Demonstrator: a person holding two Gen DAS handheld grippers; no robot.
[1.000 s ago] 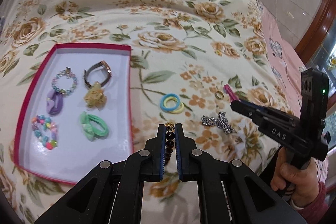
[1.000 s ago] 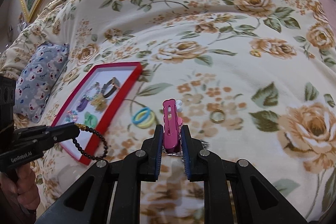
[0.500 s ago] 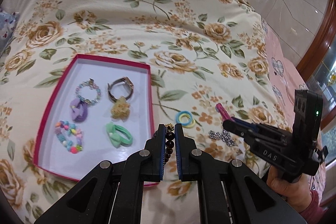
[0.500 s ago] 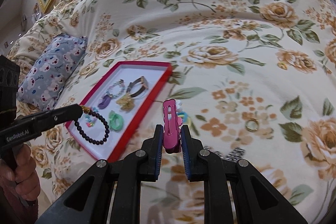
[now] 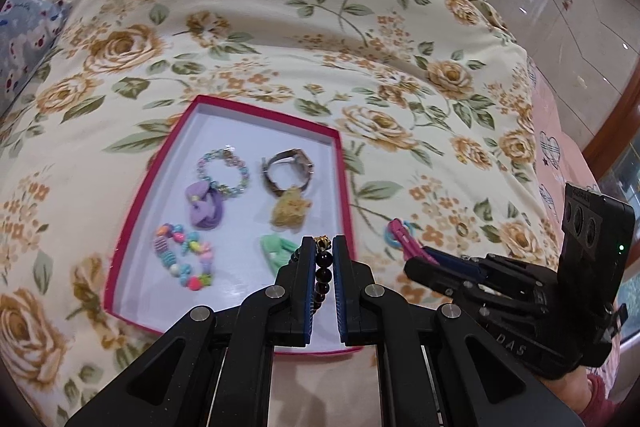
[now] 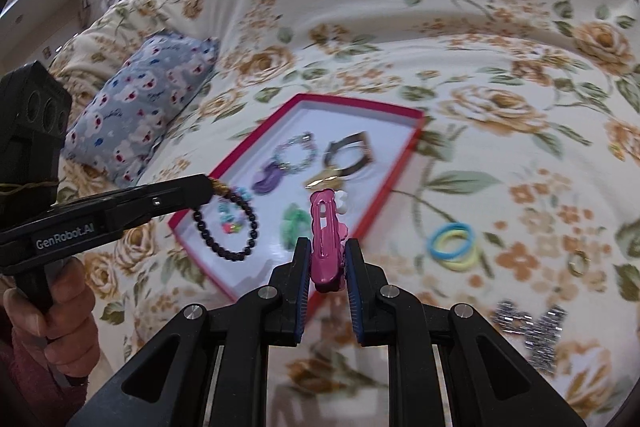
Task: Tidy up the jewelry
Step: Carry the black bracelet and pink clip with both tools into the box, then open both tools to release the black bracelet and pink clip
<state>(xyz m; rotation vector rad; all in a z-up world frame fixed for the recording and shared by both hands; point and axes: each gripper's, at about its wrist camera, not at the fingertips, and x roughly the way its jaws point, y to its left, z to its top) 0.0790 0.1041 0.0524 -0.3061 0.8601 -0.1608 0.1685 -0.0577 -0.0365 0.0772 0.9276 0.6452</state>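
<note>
left tongs pinch a glossy black bead bracelet over the red-rimmed box; right tongs clamp a shiny pink hair clip.

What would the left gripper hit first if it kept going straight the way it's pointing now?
Most likely the white floor of the red-rimmed tray, close to the green hair tie. The left gripper, shut on the black bead bracelet, points down into the tray; depth is hard to judge.
</note>
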